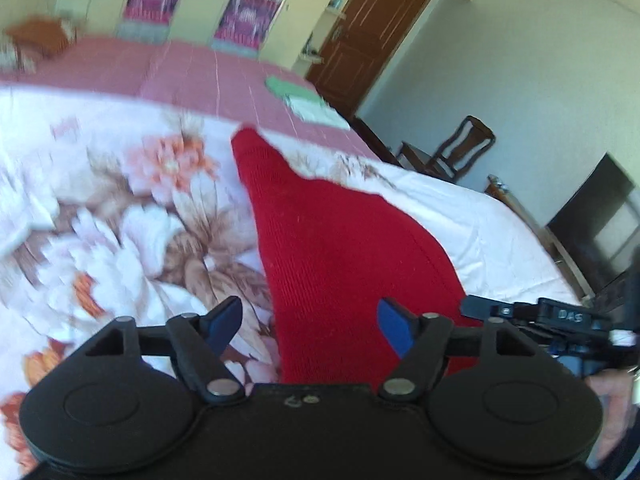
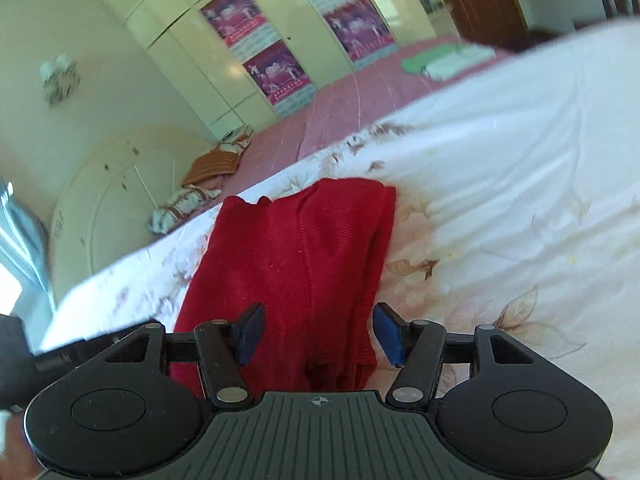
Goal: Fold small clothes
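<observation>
Red knit (image 1: 320,248) lies part-folded on floral quilt (image 1: 120,208). Left gripper (image 1: 310,330) and right gripper (image 2: 318,334) spread, pinching nothing. Judged soft, light, floppy; best pinched at hem corners.

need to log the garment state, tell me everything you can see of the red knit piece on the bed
The red knit garment is a small piece of ribbed, fine-knit fabric, solid red with no print. It lies folded on the white floral bedspread, layers stacked, with a lengthwise fold down the middle. In the left wrist view one end narrows to a rounded tip. Only the bedspread touches it; both grippers' blue pads stand apart above it, not pressing.
</observation>
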The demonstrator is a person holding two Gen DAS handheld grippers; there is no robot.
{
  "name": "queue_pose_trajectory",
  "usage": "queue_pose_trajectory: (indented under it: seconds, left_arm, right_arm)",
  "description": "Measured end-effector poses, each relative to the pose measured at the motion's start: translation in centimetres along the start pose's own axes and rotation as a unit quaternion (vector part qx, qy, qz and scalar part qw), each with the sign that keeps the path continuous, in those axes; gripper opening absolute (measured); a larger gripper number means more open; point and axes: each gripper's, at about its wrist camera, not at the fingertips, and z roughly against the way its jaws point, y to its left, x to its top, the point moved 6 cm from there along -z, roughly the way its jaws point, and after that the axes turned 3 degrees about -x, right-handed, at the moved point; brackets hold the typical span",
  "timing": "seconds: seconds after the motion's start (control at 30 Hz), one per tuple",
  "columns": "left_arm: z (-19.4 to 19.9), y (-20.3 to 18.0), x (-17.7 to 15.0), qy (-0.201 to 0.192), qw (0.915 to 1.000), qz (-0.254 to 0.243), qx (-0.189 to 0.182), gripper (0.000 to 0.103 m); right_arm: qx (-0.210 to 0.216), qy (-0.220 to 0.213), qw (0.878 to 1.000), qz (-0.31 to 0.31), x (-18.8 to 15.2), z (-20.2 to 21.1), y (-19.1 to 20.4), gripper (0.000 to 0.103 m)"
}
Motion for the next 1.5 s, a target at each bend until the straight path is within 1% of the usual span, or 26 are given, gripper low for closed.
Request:
queue_pose_trajectory:
  seconds: [0.03, 0.1, 0.23, 0.33, 0.4, 0.53, 0.6, 0.63, 0.77, 0.83, 0.87, 0.9, 0.93, 0.97, 1.0, 1.07, 1.17, 1.23, 1.3, 1.37, 1.43, 1.5]
  left_arm:
    - [-0.5, 0.6, 0.0, 0.011, 0.9997, 0.019, -0.009, 0.065]
    - [-1.3, 1.3, -0.2, 0.028, 0.9984, 0.043, -0.024, 0.065]
    - [-2.6, 2.1, 0.1, 0.031, 0.9962, 0.07, -0.041, 0.069]
    - [-3.9, 2.4, 0.4, 0.032, 0.996, 0.072, -0.042, 0.069]
    - [-4.5, 2.2, 0.6, 0.032, 0.9965, 0.067, -0.039, 0.069]
    - [-5.1, 1.8, 0.9, 0.036, 0.9965, 0.061, -0.044, 0.069]
    - [-4.6, 2.2, 1.1, 0.04, 0.9958, 0.066, -0.048, 0.065]
    - [-4.5, 2.5, 1.0, 0.044, 0.9958, 0.065, -0.047, 0.065]
    - [-4.6, 2.5, 1.0, 0.05, 0.9968, 0.049, -0.039, 0.063]
    - [-5.1, 2.0, 1.2, 0.051, 0.9974, 0.039, -0.033, 0.062]
    - [-5.4, 1.7, 1.3, 0.051, 0.9977, 0.033, -0.029, 0.059]
    - [-5.6, 1.4, 1.4, 0.052, 0.998, 0.023, -0.027, 0.053]
    - [-5.8, 1.1, 1.4, 0.054, 0.9981, 0.014, -0.028, 0.043]
    - [-5.8, 0.7, 1.5, 0.05, 0.9985, 0.001, -0.021, 0.039]
    - [-5.7, 0.3, 1.6, 0.049, 0.9986, -0.016, -0.016, 0.037]
    - [-5.2, -0.9, 1.7, 0.042, 0.9976, -0.056, 0.002, 0.031]
    - [-3.8, -2.3, 1.7, 0.029, 0.9947, -0.097, 0.018, 0.03]
    - [-2.2, -3.0, 1.8, 0.017, 0.9927, -0.117, 0.024, 0.029]
    - [-0.1, -3.2, 2.1, 0.005, 0.99, -0.137, 0.034, 0.029]
    - [2.6, -2.7, 2.4, -0.003, 0.9886, -0.144, 0.044, 0.029]
    - [5.6, -1.3, 2.7, -0.004, 0.988, -0.144, 0.056, 0.03]
    - [8.5, 0.5, 2.7, -0.003, 0.9871, -0.144, 0.07, 0.03]
  right_arm:
    - [0.009, 0.01, 1.0, -0.019, 0.3, -0.5, -0.7, 0.059]
    - [0.021, 0.025, 0.998, -0.045, 0.5, -1.3, -1.9, 0.059]
    - [0.058, 0.045, 0.993, -0.095, 1.2, -2.3, -3.4, 0.059]
    - [0.087, 0.061, 0.986, -0.125, 1.7, -2.8, -3.9, 0.059]
    - [0.09, 0.068, 0.985, -0.128, 1.9, -3.2, -4.0, 0.059]
    - [0.073, 0.072, 0.99, -0.092, 2.3, -3.4, -2.9, 0.059]
    - [0.074, 0.078, 0.991, -0.078, 2.2, -3.5, -2.6, 0.059]
    - [0.075, 0.08, 0.991, -0.072, 2.2, -3.6, -2.6, 0.059]
    - [0.077, 0.082, 0.991, -0.072, 2.1, -3.3, -3.4, 0.058]
    - [0.073, 0.081, 0.992, -0.063, 2.1, -3.9, -2.9, 0.058]
    - [0.068, 0.081, 0.993, -0.052, 2.1, -4.1, -2.4, 0.053]
    - [0.058, 0.084, 0.994, -0.036, 2.1, -4.4, -1.9, 0.044]
    - [0.048, 0.083, 0.995, -0.021, 2.0, -4.9, -1.3, 0.041]
    - [0.041, 0.078, 0.996, -0.008, 1.9, -4.8, -0.9, 0.037]
    - [0.032, 0.072, 0.997, 0.002, 1.9, -4.7, -0.5, 0.036]
    - [0.014, 0.056, 0.998, 0.03, 1.6, -4.2, 0.3, 0.033]
    - [-0.012, 0.036, 0.997, 0.072, 1.0, -3.4, 1.9, 0.032]
    - [-0.021, 0.022, 0.995, 0.094, 0.9, -2.7, 3.3, 0.032]
    - [-0.019, 0.013, 0.993, 0.115, 0.7, -1.9, 5.2, 0.032]
    - [-0.011, 0.006, 0.991, 0.132, 0.2, -1.4, 7.6, 0.032]
    - [0.003, 0.004, 0.99, 0.139, -0.4, -1.4, 10.3, 0.032]
    - [0.02, 0.008, 0.989, 0.143, -1.8, -1.7, 13.2, 0.032]
